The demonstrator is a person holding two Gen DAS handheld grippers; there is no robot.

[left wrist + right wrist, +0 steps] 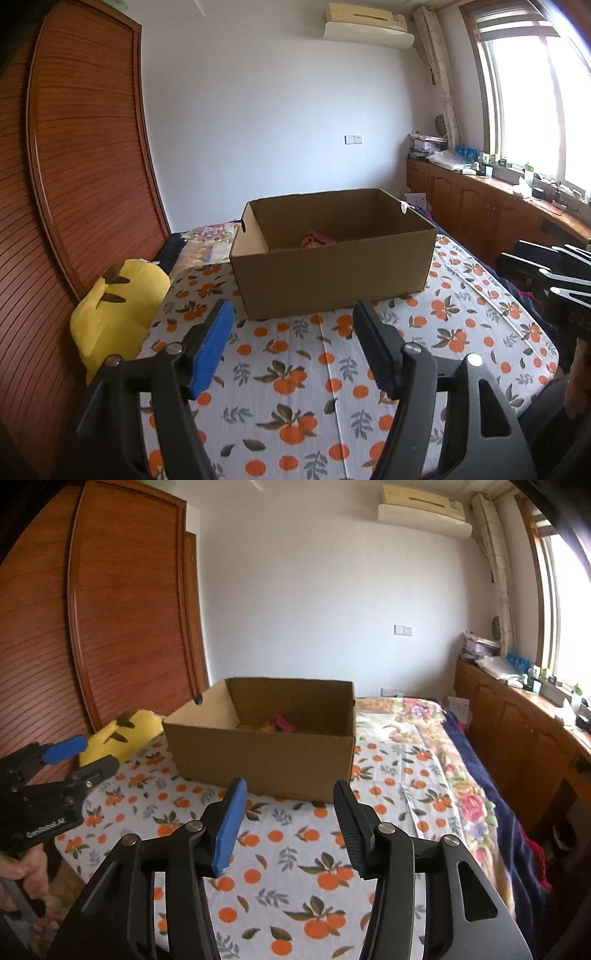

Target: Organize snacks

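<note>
My left tongs (293, 319) and right tongs (290, 797) both gaped wide, holding nothing, over the orange-print cloth (314, 373). At twelve o'clock beyond them stood the open box (332, 273) on the cloth, snacks (317, 240) lying inside. At ten o'clock a yellow plush (114, 314) sat beside it.

- I'm looking at a table (314, 373) under a white cloth printed with oranges and leaves.
- An open cardboard box (332, 277) sits directly on it, toward the far end (something pink and orange lies inside, too hidden to name).
- I see bare cloth on the near half.
</note>
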